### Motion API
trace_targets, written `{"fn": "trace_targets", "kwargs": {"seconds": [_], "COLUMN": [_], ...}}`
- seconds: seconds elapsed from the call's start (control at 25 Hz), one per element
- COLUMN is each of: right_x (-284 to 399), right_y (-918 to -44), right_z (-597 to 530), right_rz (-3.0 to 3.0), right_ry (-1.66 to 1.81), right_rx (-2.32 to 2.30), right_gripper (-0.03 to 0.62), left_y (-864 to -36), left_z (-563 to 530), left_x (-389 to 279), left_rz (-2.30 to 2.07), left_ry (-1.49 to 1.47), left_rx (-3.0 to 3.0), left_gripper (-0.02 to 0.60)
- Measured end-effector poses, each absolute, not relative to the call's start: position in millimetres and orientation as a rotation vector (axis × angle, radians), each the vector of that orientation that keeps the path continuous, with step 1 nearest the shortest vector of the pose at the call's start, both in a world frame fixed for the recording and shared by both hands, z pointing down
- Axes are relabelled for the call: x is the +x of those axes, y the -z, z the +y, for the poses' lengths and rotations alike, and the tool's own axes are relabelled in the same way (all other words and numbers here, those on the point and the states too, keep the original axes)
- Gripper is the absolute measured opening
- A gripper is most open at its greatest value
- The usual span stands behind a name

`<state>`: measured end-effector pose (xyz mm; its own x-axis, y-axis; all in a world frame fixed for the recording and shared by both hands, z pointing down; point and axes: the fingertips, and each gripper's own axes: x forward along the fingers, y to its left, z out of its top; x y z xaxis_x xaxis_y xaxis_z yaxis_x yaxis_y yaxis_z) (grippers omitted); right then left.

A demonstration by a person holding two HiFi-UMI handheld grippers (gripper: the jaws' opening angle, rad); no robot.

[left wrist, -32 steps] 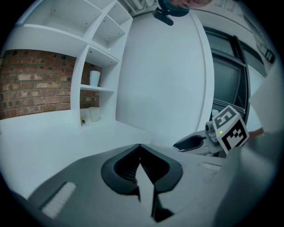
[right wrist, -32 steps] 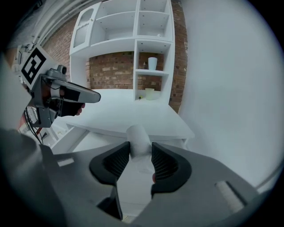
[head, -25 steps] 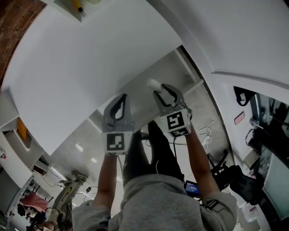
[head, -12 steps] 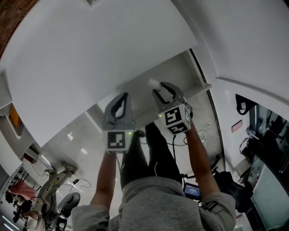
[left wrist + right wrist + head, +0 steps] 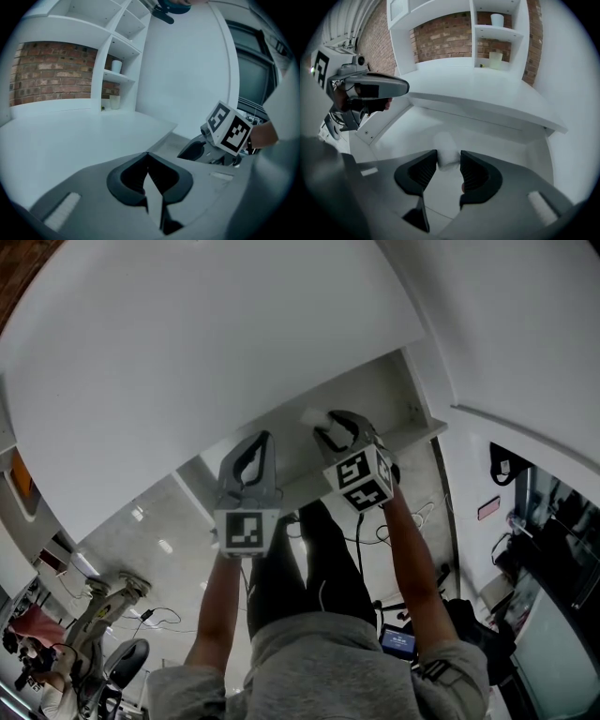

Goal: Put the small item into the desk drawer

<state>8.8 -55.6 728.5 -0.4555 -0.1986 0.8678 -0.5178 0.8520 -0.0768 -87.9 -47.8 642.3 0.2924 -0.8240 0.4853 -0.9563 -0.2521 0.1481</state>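
Observation:
My right gripper [image 5: 449, 157] is shut on a small white cylinder [image 5: 446, 149], its ribbed pads pressing the item's two sides. It hangs tilted downward over the open white desk drawer [image 5: 405, 133]. In the head view the right gripper [image 5: 328, 430] and the white item [image 5: 313, 416] sit just past the edge of the desk top [image 5: 206, 352], above the drawer [image 5: 380, 399]. The left gripper [image 5: 256, 441] hovers beside it on the left with its jaws together and nothing between them. From the left gripper view, the left gripper [image 5: 147, 159] is shut and the right gripper's marker cube [image 5: 230, 129] is at the right.
White shelves on a brick wall stand behind the desk and hold a cup [image 5: 497, 19] and a pale beaker [image 5: 495, 60]. The drawer's left wall [image 5: 370, 129] and back wall [image 5: 487, 119] bound the space under the item. The person's legs and cables lie below.
Both grippers have sunk toward the drawer. The right one has tipped more steeply downward, still holding the white item. The left jaws stay together.

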Motion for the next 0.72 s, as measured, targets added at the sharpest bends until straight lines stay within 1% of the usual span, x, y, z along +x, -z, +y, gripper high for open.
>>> {"fn": "trace_targets", "kwargs": {"seconds": [0.36,0.72], "right_x": [10.8,3.4], "right_y": [-740.7,-741.8], "right_z": [-51.8,-64.0], "right_rz": [-1.968,-1.947], "right_ry": [-0.506,-0.468], "right_rx": [0.470,0.441], "right_gripper": [0.163,0.164], "left_y": [-650.2,-651.3], "left_z": [-45.5,-49.4], "left_x": [-90.1,-96.7], "left_rz": [-1.588,-1.597], "left_ry": [-0.460,-0.451], "left_rx": [2.152,2.124], "left_gripper": [0.012,0.012]}}
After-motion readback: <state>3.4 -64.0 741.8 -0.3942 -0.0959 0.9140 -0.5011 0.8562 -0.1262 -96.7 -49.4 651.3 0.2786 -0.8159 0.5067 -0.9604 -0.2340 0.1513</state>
